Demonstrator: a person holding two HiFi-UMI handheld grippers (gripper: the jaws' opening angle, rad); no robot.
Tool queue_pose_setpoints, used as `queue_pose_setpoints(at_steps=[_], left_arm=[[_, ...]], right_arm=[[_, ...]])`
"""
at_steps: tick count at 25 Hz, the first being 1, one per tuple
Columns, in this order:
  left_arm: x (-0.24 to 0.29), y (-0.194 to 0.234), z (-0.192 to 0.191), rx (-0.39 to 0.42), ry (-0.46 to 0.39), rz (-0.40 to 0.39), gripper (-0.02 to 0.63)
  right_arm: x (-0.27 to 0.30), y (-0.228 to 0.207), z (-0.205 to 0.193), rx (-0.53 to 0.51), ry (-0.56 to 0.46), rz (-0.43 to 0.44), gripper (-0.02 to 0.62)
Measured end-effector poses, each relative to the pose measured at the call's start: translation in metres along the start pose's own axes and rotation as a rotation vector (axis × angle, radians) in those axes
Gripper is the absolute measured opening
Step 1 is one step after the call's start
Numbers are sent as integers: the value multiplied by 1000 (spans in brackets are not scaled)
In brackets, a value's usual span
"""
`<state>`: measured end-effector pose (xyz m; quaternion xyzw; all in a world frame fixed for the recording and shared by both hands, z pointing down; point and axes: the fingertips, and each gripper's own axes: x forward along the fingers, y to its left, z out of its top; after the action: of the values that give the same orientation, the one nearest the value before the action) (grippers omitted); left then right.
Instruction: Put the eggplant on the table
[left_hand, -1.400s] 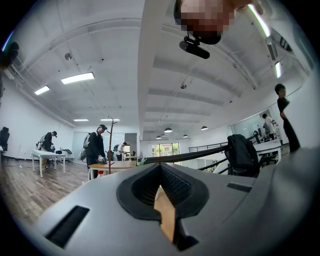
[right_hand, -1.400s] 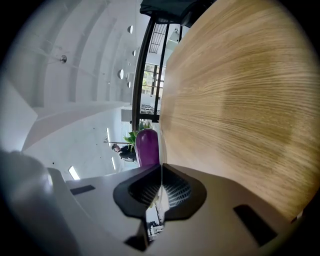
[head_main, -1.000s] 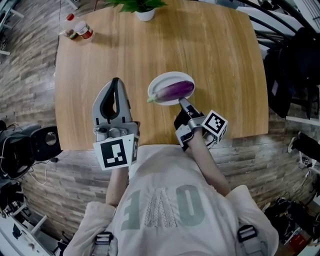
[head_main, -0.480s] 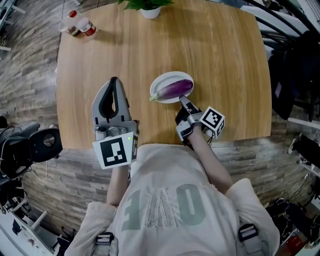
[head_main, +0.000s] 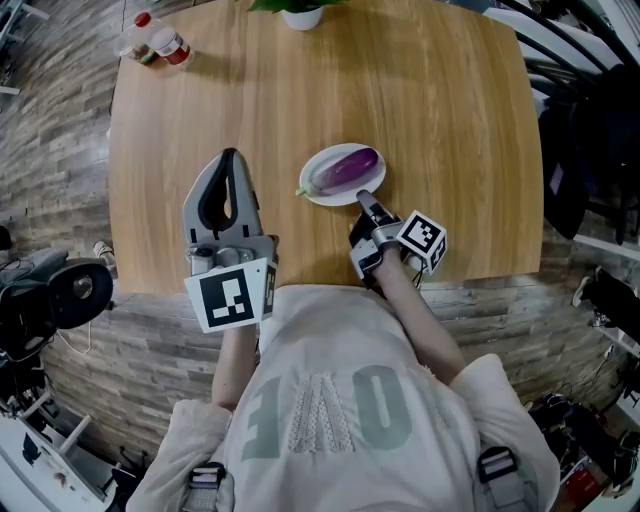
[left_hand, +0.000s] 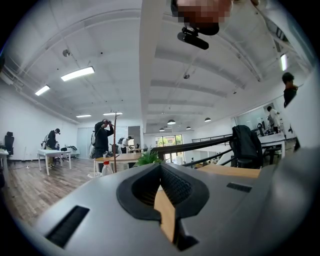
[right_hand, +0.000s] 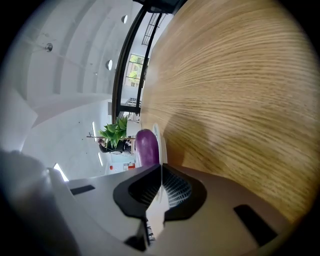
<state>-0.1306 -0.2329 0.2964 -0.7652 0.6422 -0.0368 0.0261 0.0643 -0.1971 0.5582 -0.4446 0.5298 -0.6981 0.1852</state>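
A purple eggplant (head_main: 347, 168) lies on a white plate (head_main: 322, 190) near the middle of the wooden table (head_main: 440, 120). My right gripper (head_main: 363, 197) reaches the plate's near rim from the front. In the right gripper view its jaws (right_hand: 160, 169) are shut on the thin plate rim (right_hand: 156, 137), with the eggplant (right_hand: 146, 146) just beyond. My left gripper (head_main: 230, 163) hangs over the table left of the plate, shut with nothing in it. In the left gripper view the left gripper (left_hand: 161, 169) points level across the room.
A potted plant (head_main: 300, 10) stands at the table's far edge, and bottles (head_main: 160, 45) at its far left corner. Dark chairs and bags (head_main: 590, 120) crowd the right side. The table's front edge (head_main: 320, 285) runs just before my body.
My right gripper has sunk a little at the plate's near rim. The eggplant stays on the plate and the left gripper has kept still.
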Motion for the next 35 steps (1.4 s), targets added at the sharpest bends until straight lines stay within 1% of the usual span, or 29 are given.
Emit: queue_pose_setpoints(at_steps=[7,12,35], left_arm=[[3,-1,-5,-1,23,-4,8],[1,-3,-6,-3,26,-6,8],[-3,-2,-6,-2,24,4,8]], right_arm=[[3,-12,-1,5,7,-31,25],[5,-24,-1,24,7,-70,26],[0,-30,-2,-12,-4,-162,28]])
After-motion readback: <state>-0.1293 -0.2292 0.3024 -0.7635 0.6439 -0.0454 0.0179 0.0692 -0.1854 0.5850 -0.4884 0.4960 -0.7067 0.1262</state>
